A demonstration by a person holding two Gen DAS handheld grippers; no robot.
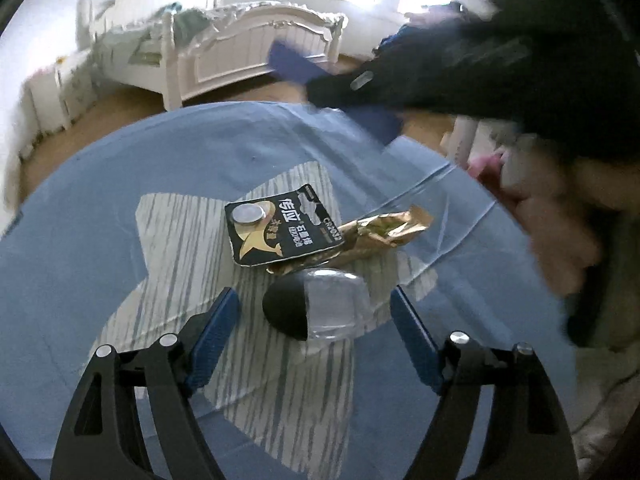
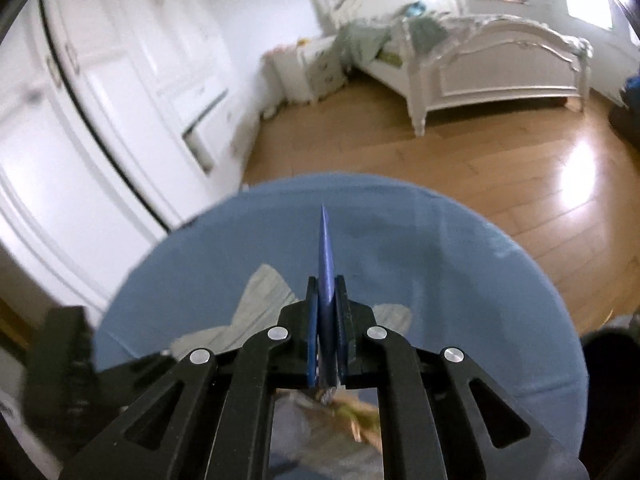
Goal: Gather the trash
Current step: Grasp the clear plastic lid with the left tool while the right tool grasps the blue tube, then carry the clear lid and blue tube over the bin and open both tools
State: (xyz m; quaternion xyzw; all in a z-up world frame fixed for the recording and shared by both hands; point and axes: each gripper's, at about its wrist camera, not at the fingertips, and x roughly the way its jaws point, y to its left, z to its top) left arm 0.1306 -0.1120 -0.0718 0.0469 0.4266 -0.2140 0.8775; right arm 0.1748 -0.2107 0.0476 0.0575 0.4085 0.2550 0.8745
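The left gripper (image 1: 312, 308) hangs over the round table draped in blue cloth (image 1: 120, 200), its blue-padded jaws standing apart with nothing pressed between them. On its own view, straight ahead of the tips and between them, lies a small clear plastic blister with a black oval backing (image 1: 316, 304) on the grey-and-white striped mat (image 1: 180, 236). Its long axis runs roughly across the gap, black end toward the left finger (image 1: 216, 324) and clear end toward the right one, and I cannot tell that either pad touches it. Just beyond it lies a black battery card with a silver coin cell and a gold star (image 1: 280, 232), and touching that card's right edge a crumpled gold foil wrapper (image 1: 380, 232) stretches away to the right.

Farther right and higher, the right gripper (image 2: 326, 300) is shut on a thin dark-blue flat piece (image 2: 326, 248), seen edge-on and sticking out forward past the tips. In its own view it points past the table's far rim toward the wooden floor (image 2: 500, 168).

The left gripper is plainly nearer the remaining trash; judging by the layout, closing on the blister needs only a short drop.
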